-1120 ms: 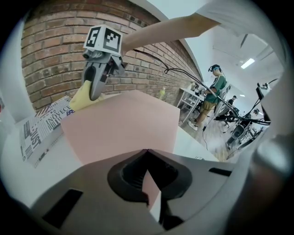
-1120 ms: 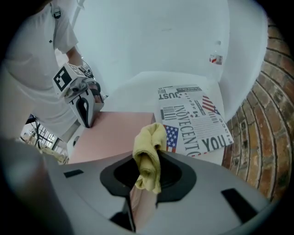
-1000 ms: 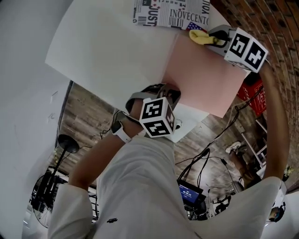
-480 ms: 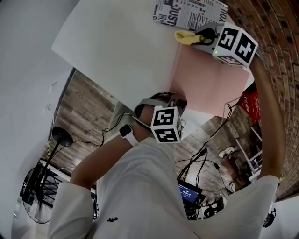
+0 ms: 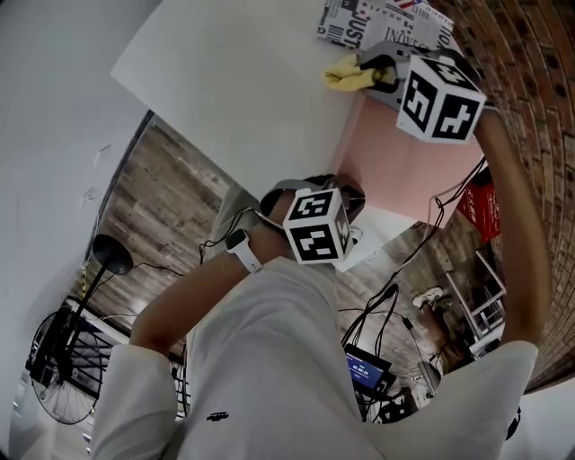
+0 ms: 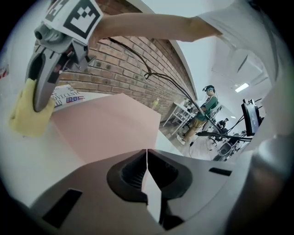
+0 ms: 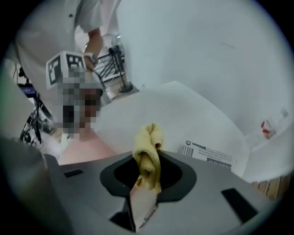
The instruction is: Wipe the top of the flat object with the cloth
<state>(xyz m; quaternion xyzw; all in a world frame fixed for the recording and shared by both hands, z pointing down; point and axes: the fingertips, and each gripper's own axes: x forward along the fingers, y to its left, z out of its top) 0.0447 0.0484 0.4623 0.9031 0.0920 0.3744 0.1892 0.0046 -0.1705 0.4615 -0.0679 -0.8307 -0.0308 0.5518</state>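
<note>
The pink flat sheet [image 5: 404, 171] lies on the white table [image 5: 234, 90], also ahead of me in the left gripper view [image 6: 101, 124]. My right gripper [image 5: 377, 72] is shut on a bunched yellow cloth [image 5: 346, 74] and points steeply down at the sheet's far left corner. In the left gripper view, the cloth [image 6: 27, 114] rests on white table just beside the pink edge. The cloth [image 7: 148, 156] sticks out between the right gripper's jaws [image 7: 147, 170]. My left gripper [image 5: 334, 187] is shut at the sheet's near edge [image 6: 147, 156]. Whether it pinches the sheet is hidden.
A newspaper-print item [image 5: 386, 22] lies just beyond the sheet. A brick wall [image 5: 530, 54] runs along the right, with a red object [image 5: 476, 202] below it. Cables, a monitor [image 5: 364, 368] and a fan [image 5: 54, 377] are on the wood floor. A person [image 6: 204, 108] stands far off.
The right gripper has carried the cloth leftward along the sheet's far edge to its left corner, rolling as it went. The left gripper has shifted only slightly.
</note>
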